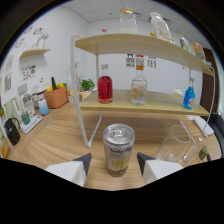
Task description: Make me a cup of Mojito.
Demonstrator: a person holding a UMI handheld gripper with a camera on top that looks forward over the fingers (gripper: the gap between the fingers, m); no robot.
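A silver soda can with a yellow label [118, 150] stands upright on the wooden table [55, 145], between the fingers of my gripper [114, 161]. The gripper is open, with a visible gap at the left finger [82, 162]; the right finger [145, 161] is close to the can's side. An empty clear glass cup [176, 144] sits on the table just right of the can, beyond the right finger. On the shelf's lower board are a red bottle [105, 89], a clear glass bottle [138, 90] and a blue bottle [189, 97].
A white-framed wooden shelf [150, 45] stands behind the can, and its near leg [85, 125] comes down just left of it. Jars and bottles sit on its top board. Left along the wall are an orange pot [56, 96], cups and a black object [11, 131].
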